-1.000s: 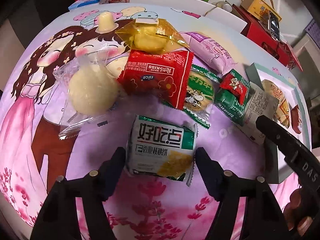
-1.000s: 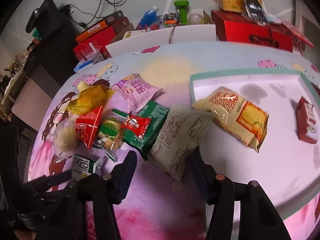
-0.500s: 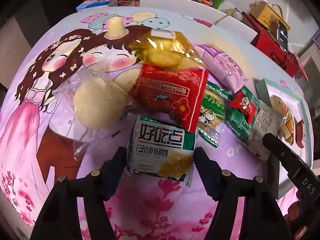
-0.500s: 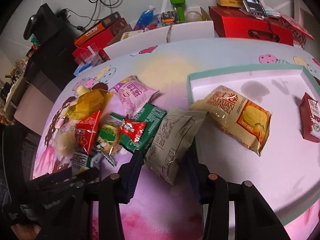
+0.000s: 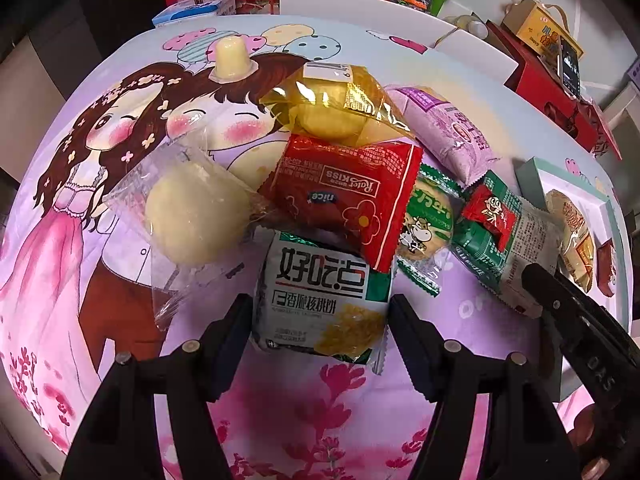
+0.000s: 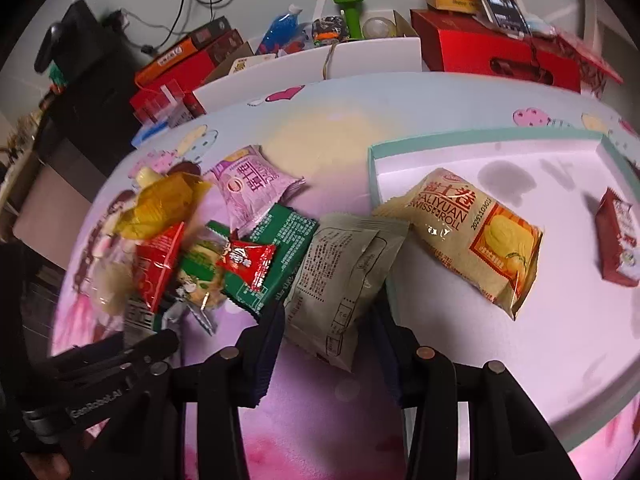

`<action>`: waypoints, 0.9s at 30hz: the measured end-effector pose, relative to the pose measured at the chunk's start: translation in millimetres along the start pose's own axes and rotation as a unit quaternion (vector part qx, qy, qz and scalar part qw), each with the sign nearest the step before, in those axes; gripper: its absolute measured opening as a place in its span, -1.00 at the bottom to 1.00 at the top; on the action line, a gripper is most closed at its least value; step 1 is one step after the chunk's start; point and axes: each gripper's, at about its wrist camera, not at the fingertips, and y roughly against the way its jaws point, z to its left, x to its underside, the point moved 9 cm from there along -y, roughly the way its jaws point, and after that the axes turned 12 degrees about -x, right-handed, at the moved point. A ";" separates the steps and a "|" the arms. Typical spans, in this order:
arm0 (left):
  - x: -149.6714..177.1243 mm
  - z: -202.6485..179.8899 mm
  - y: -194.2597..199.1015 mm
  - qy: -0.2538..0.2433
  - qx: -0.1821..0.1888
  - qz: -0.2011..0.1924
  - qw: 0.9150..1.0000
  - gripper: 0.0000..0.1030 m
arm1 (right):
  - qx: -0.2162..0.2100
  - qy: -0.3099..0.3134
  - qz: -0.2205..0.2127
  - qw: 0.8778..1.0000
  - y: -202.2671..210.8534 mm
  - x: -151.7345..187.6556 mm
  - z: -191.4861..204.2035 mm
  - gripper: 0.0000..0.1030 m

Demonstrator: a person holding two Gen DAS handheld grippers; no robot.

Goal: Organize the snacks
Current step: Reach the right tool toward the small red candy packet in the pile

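While the left gripper [image 5: 320,316] straddles the white-green packet [image 5: 320,300], its jaws sit apart just beside the packet's edges; whether they press it is hard to tell. That packet's top is tucked under the red packet [image 5: 352,200] in the snack pile on the desk [image 5: 60,280]. Closing on the beige packet [image 6: 344,272], the right gripper [image 6: 328,332] has its jaws at both sides, contact unclear. This packet leans over the tray's [image 6: 440,136] rim. Inside lie a swiss roll [image 6: 472,236] and a dark red packet [image 6: 618,240], partly cut off.
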 end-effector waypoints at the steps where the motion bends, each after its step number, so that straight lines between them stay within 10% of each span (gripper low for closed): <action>1: -0.9 0.3 -0.8 0.000 0.000 0.000 1.000 0.36 | 0.012 0.002 -0.002 1.000 0.4 -0.2 -1.7 -0.27; 8: -1.8 1.0 4.5 0.000 0.002 -0.004 1.000 0.34 | 0.000 -0.008 -0.032 0.999 12.1 -7.9 -9.0 -0.81; 27: -5.8 4.4 33.9 -0.013 0.001 -0.028 1.000 0.18 | 0.006 0.010 -0.057 0.998 39.6 -13.8 -7.1 -0.99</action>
